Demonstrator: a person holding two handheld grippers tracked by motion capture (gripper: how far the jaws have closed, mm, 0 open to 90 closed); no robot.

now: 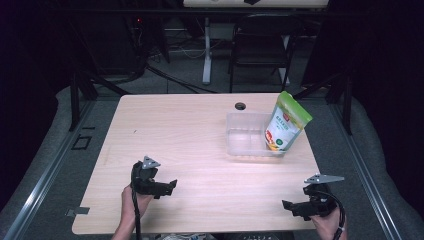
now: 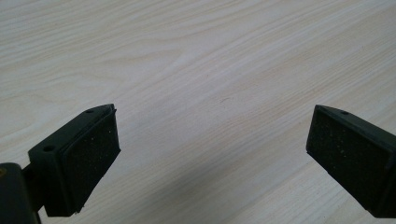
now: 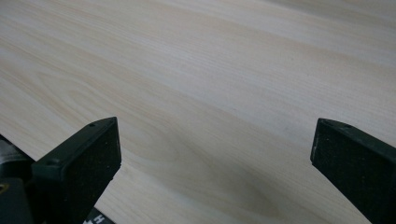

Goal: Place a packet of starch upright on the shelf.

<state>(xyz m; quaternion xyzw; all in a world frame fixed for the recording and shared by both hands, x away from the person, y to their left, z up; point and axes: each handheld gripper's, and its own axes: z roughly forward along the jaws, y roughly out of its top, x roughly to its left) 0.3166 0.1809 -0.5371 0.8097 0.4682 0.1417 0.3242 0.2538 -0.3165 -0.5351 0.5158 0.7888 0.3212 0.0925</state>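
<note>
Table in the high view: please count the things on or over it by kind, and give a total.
Pouch, green and white, standing in the bin: 1
Clear plastic bin: 1
Grippers, left and right, both open and empty: 2
Total: 4

The pouch [image 1: 285,125] hides the clear tub's [image 1: 245,140] right wall, and its print is too small to read. The bottom edge of the high view cuts off both forearms.

The green and white pouch [image 1: 285,127], standing in the clear plastic bin [image 1: 245,141] right of the frame's centre, carries a red logo and print too small to read.
</note>
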